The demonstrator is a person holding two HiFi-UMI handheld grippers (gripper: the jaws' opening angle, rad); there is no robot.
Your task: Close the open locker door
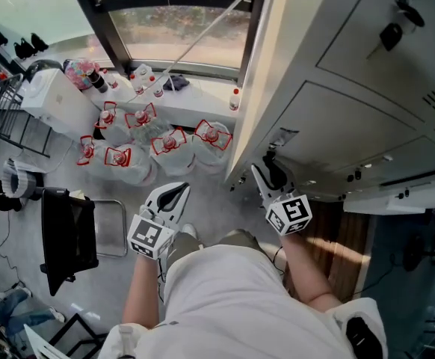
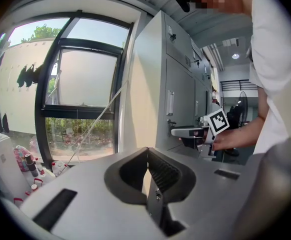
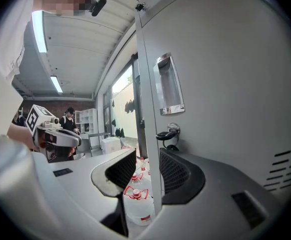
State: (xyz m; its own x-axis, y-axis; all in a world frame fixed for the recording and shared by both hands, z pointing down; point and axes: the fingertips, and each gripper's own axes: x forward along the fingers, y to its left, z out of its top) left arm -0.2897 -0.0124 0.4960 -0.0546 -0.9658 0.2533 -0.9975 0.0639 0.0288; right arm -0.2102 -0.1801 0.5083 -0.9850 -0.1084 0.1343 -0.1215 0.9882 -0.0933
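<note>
Along the right side of the head view rises a grey steel locker bank, the biggest thing in sight. Left of the locker bank, a dark-framed window looks onto greenery, and a pale sill under it carries a few small bottles. On the locker bank's front, at its window-side corner, is the locker door, a grey panel with a recessed handle and a black latch below that. How far the door stands out from the locker bank I cannot tell. Well apart from the locker bank, to its left, a black chair stands on the grey floor, with a white box beyond it toward the window. Between that box and the foot of the locker bank, a cluster of large clear water jugs with red caps sits on the floor below the sill. The right gripper is just beside the latch at the locker bank's corner. Its fingers stand apart with the door's pale free edge running down between them, and a gap shows beside that edge, so nothing is clamped. The left gripper hangs left of the locker bank, clear of it, its fingers closed together on nothing.
</note>
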